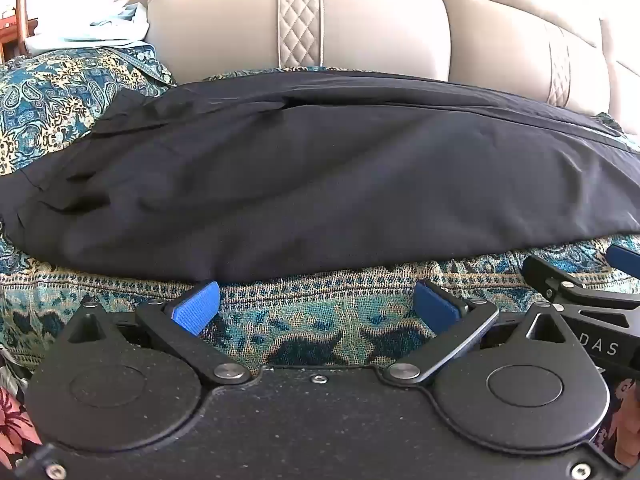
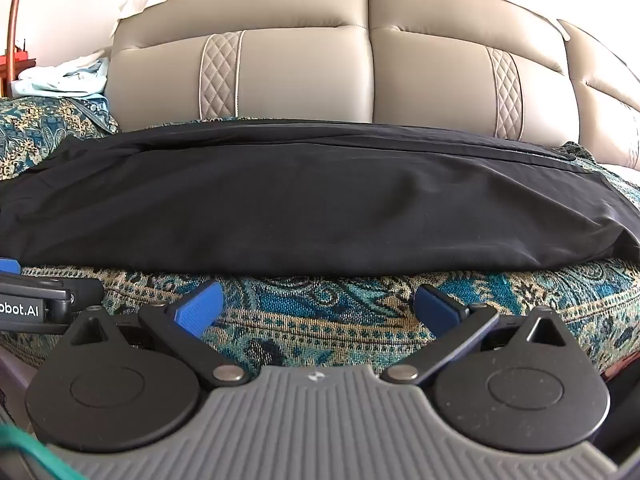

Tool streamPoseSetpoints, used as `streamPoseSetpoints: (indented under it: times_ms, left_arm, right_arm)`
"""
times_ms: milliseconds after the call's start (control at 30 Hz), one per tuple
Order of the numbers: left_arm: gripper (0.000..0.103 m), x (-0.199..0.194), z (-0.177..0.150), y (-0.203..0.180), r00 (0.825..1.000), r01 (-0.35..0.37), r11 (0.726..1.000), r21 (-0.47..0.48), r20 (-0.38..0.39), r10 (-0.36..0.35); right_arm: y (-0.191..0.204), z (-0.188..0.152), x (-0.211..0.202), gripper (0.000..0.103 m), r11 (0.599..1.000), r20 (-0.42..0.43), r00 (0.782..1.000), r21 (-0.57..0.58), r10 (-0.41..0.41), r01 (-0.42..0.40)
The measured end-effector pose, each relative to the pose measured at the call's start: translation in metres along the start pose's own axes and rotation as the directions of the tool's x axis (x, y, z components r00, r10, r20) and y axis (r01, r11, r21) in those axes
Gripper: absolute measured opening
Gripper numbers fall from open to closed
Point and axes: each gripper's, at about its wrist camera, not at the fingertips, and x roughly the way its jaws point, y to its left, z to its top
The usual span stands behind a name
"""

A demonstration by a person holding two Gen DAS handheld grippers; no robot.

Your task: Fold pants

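Black pants [image 1: 320,184] lie spread lengthwise across a sofa seat covered with a teal and gold paisley throw [image 1: 328,316]. They also fill the middle of the right wrist view [image 2: 312,208]. My left gripper [image 1: 316,306] is open and empty, its blue pads just short of the pants' near edge. My right gripper [image 2: 318,308] is open and empty too, just in front of the same edge. The right gripper shows at the right edge of the left wrist view [image 1: 588,288]. The left gripper shows at the left edge of the right wrist view [image 2: 36,300].
The beige leather sofa back [image 2: 312,72] with quilted strips rises behind the pants. Light blue and white cloth [image 2: 60,76] lies piled at the far left on a paisley cushion [image 1: 60,92]. A wooden pole [image 2: 14,20] stands at far left.
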Motion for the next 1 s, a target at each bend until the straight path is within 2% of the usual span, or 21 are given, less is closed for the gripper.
streamPoseSetpoints:
  times_ms: [333,1000]
  left_arm:
    - [0.103,-0.0011,0.0078,-0.0003,1.0,0.009,1.0,0.01,-0.017,-0.008]
    - [0.103,0.0002,0.0029,-0.0003,1.0,0.011,1.0,0.021,0.001,-0.011]
  right_arm:
    - [0.0039,-0.005,-0.0014,0.103,1.0,0.001,1.0,-0.001,-0.007,0.007]
    - [0.0036,-0.0041,-0.0031,0.103,1.0,0.006,1.0,0.002,-0.008,0.008]
